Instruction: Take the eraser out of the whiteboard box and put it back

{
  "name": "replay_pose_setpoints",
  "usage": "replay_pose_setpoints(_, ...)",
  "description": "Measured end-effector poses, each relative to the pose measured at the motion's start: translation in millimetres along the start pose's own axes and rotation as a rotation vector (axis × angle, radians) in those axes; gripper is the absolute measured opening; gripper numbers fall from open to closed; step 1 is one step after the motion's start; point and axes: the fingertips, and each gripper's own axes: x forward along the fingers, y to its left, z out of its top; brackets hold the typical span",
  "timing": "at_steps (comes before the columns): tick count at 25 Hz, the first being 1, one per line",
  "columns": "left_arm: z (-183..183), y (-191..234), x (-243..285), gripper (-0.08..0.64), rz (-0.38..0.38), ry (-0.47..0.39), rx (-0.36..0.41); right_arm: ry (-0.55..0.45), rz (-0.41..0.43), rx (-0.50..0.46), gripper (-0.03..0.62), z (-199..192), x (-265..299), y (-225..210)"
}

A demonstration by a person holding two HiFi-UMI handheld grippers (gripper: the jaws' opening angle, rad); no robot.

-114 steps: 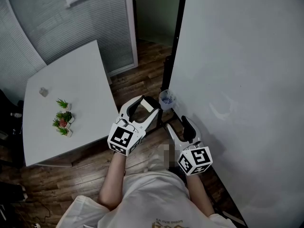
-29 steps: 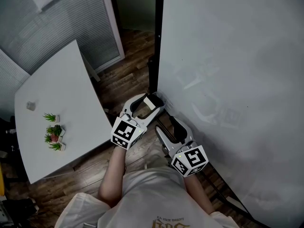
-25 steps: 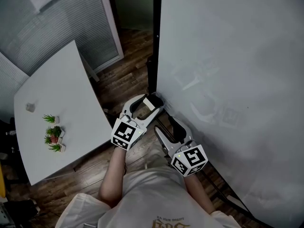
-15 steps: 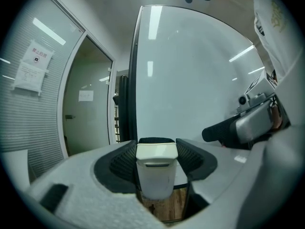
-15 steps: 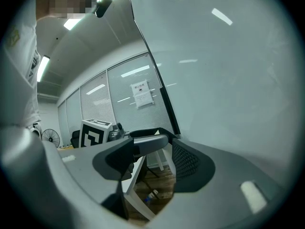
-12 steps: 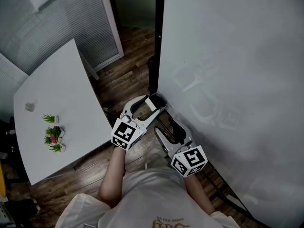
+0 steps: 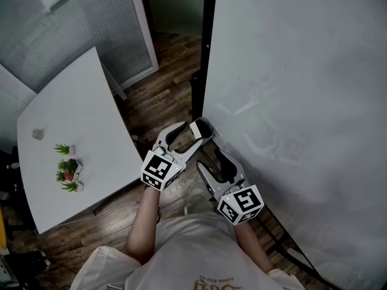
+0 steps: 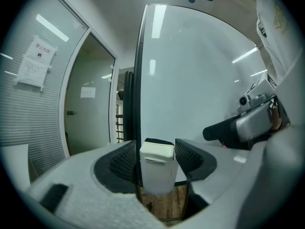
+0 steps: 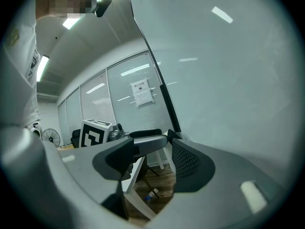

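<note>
Head view: the left gripper (image 7: 191,132) has the eraser (image 7: 197,127) at the whiteboard's (image 7: 302,101) lower left corner, and the right gripper (image 7: 210,160) hangs just beside. Left gripper view: both pads clamp the eraser (image 8: 156,175) upright. Right gripper view: jaws apart, empty. Looks lifted out, with the return left to do. I can't make out the box.

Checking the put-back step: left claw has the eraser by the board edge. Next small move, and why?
Probably ease the left claw down so the eraser goes into the box, then open. The eraser is clamped between its pads, apparently right at the box by the whiteboard edge. The right claw is open and empty.
</note>
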Motion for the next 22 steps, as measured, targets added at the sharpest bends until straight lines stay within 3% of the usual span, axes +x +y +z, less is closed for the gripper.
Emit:
replay_pose_setpoints(6, 7, -3, -6, 0.252, -0.001, -0.015, -0.012, -0.013, -0.016, -0.015, 0.253, 6, -5, -1)
replay_pose_setpoints(12, 24, -2, -22, 0.250, 0.025, -0.088, -0.057, -0.023, -0.032, -0.063, 0.253, 10, -10, -4)
replay_pose_setpoints(15, 39, -7, -39, 0.224, 0.028, -0.160, -0.094, -0.020, -0.039, -0.111, 0.245, 13, -14, -3)
replay_pose_setpoints(18, 47, -14, -54, 0.176, 0.045, -0.186, -0.078, -0.025, -0.039, -0.121, 0.239, 16, -19, -2)
replay_pose_setpoints(22, 56, -21, -71, 0.099, 0.065, -0.235, -0.107, -0.007, -0.041, -0.126, 0.183, 14, -24, 1)
